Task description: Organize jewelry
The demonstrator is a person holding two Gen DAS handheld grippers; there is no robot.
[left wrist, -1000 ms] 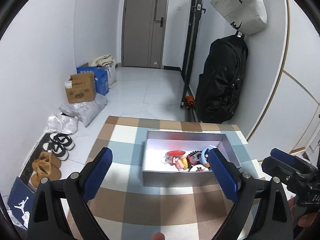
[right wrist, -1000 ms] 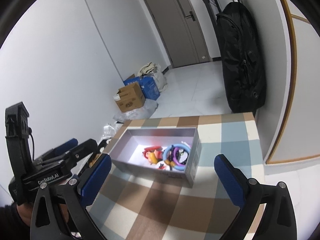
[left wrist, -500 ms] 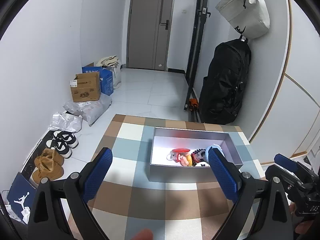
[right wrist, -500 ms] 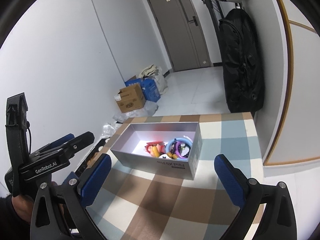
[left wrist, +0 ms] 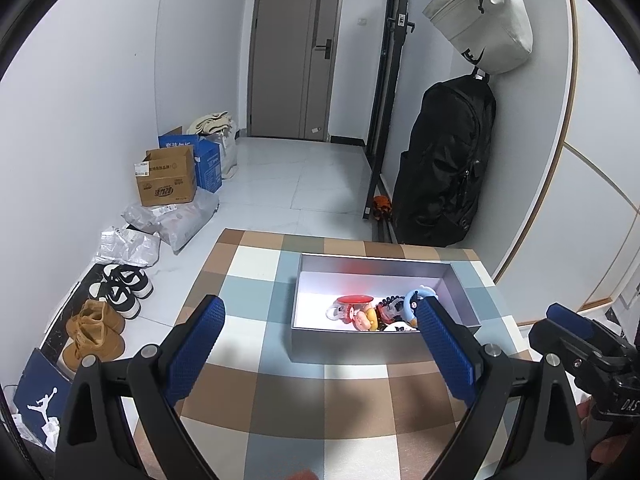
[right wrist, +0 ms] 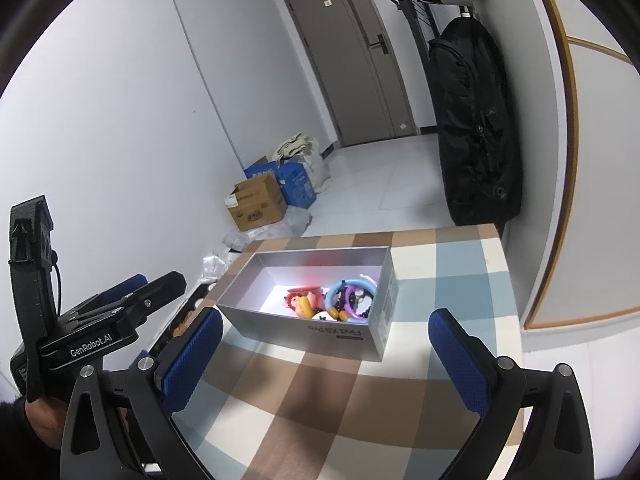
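Jewelry [left wrist: 374, 314] lies in the grey box [right wrist: 340, 330] while both claws, left [left wrist: 320, 344] and right [right wrist: 320, 350], hover wide, empty.

An open box [left wrist: 372, 344] sits on the far right part of a table [left wrist: 280, 396], trinkets [left wrist: 372, 314] heaped in its right end, possibly bracelets among them. Left of the table, shoes [left wrist: 120, 290] line the wall, cartons [left wrist: 168, 182] behind them. A backpack [left wrist: 444, 168] hangs beyond the table's far right corner.
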